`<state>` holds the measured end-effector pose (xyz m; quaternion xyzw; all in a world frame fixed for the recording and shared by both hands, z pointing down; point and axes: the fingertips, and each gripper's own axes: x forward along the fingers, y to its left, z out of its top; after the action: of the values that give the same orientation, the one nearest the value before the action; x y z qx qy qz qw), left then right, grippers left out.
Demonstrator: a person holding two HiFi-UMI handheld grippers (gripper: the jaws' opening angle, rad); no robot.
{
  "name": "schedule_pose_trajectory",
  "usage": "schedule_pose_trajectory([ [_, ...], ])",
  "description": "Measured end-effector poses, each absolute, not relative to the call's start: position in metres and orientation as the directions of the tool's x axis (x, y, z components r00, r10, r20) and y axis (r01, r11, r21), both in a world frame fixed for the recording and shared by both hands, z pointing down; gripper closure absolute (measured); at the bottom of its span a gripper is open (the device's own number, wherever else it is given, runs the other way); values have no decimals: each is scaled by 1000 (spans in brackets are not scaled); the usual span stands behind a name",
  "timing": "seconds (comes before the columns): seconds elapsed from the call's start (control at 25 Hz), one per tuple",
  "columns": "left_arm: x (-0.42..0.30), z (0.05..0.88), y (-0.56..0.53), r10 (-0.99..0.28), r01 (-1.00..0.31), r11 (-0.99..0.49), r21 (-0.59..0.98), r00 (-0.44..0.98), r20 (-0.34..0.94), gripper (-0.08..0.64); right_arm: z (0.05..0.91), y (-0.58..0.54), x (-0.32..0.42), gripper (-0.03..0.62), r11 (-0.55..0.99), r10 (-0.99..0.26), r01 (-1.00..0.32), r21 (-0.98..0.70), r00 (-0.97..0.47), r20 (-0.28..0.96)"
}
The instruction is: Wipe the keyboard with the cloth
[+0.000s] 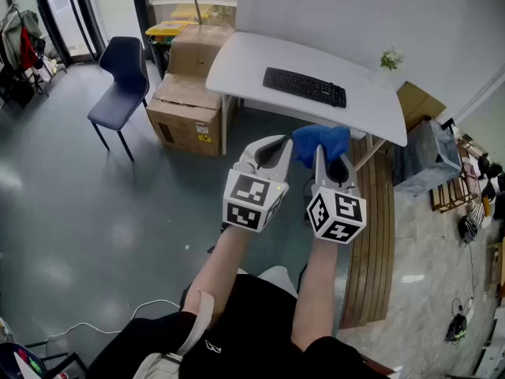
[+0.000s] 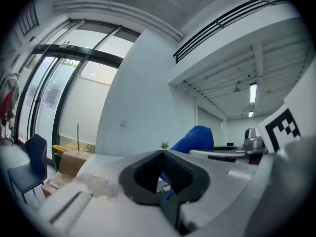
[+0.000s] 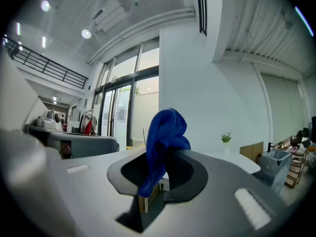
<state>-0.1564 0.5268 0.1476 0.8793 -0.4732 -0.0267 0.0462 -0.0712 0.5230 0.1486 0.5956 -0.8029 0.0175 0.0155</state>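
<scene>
A black keyboard lies on the white table ahead of me. Both grippers hang in the air short of the table's near edge, side by side. My right gripper is shut on a blue cloth, which bunches up above its tips. In the right gripper view the blue cloth stands pinched between the jaws of the right gripper. My left gripper is shut with nothing in it; in the left gripper view its tips meet, and the blue cloth shows just beyond to the right.
A small potted plant stands at the table's far right corner. Cardboard boxes sit left of the table, and a dark blue chair stands further left. A wooden slatted bench runs along the right, with a grey bin beyond it.
</scene>
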Motion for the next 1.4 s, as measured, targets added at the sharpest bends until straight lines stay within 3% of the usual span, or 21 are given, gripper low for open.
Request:
schedule_pose_trajectory([
  [0.36, -164, 162, 480, -839, -833, -537, 132, 544, 13, 560, 143, 479, -65, 518, 258, -966, -965, -48, -259, 0],
  [0.72, -163, 193, 370, -852, -848, -515, 124, 522, 36, 561, 151, 357, -62, 518, 273, -961, -959, -79, -269, -56],
  [1.08, -151, 214, 150, -909, -884, -392, 256, 415, 44, 561, 154, 142, -11, 518, 286, -958, -958, -13, -286, 3],
  [1.24, -132, 198, 38, -934, -907, -349, 237, 358, -9, 560, 140, 24, 12, 518, 309, -951, -951, -5, -309, 1],
  [1.4, -133, 234, -34, -942, -928, -296, 228, 322, 89, 560, 180, -54, -2, 517, 395, -914, -918, -41, -397, 83],
])
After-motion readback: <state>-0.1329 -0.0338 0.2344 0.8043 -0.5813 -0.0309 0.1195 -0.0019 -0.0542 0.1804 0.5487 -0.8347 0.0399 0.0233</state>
